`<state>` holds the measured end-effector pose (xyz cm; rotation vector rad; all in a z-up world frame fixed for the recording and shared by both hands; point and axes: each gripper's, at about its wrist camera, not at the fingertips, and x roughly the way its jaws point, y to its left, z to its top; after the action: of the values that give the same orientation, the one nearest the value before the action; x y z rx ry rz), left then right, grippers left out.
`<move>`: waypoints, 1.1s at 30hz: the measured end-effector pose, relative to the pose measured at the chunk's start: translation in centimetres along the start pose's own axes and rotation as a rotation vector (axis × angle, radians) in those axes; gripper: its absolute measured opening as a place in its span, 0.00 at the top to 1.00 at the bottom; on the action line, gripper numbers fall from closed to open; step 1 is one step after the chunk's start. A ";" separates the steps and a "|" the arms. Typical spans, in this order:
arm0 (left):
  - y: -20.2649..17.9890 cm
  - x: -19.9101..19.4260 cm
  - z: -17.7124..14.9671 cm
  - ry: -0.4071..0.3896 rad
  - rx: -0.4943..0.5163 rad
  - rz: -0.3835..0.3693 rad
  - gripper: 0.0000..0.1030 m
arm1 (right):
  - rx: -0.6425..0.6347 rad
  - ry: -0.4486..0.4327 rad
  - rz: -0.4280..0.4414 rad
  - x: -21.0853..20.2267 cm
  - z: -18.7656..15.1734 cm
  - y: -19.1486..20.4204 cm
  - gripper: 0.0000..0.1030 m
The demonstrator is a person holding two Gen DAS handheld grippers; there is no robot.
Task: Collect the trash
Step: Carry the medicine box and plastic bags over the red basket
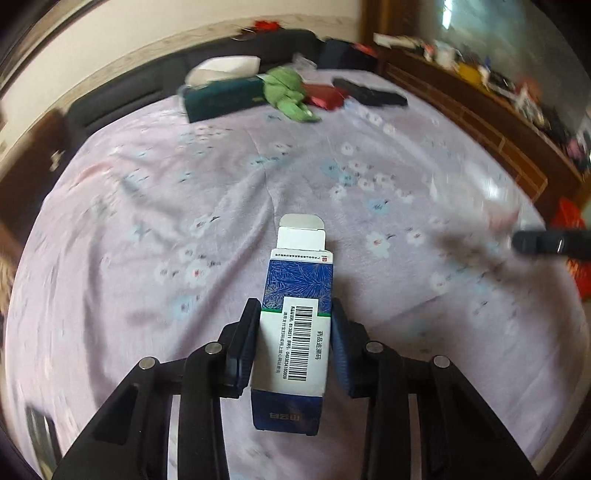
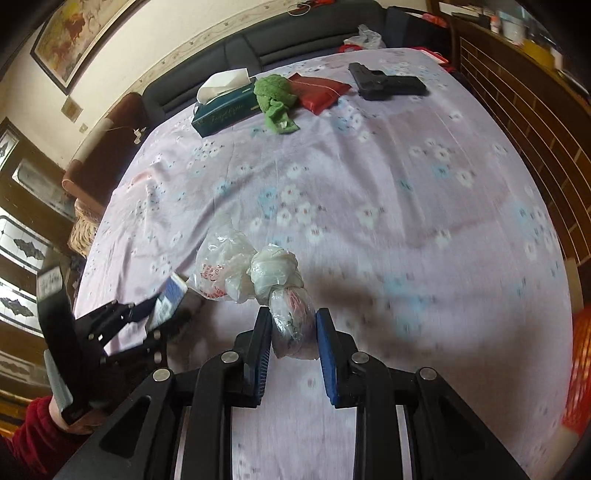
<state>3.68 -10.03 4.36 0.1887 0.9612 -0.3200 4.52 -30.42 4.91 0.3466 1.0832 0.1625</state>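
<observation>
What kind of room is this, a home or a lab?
Most likely a lived-in home, perhaps a living or dining room. A flowered cloth covers the table, a dark sofa runs behind it, and a framed picture hangs on the wall. A tissue box adds to it.

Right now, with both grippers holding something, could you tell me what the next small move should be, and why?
Probably carry both toward the red bin at the right: the left gripper is shut on the medicine box, the right gripper on the knotted plastic bag.
</observation>
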 end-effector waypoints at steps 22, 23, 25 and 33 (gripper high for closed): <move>-9.2 -7.6 -2.0 -0.104 -0.025 0.137 0.66 | 0.031 -0.041 0.016 -6.6 -8.3 -4.5 0.75; -9.7 -7.9 -1.9 -0.109 -0.020 0.141 0.66 | 0.034 -0.044 0.019 -6.9 -8.4 -4.8 0.75; -10.3 -8.5 -1.8 -0.120 -0.011 0.148 0.66 | 0.042 -0.054 0.027 -7.8 -8.6 -5.3 0.75; -12.8 -10.1 -1.2 -0.155 0.031 0.164 0.66 | 0.066 -0.112 0.037 -10.8 -8.9 -7.2 0.75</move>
<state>-7.08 -19.82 11.89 0.2655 0.7827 -0.1960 -8.64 -38.60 7.58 0.4308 0.9730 0.1390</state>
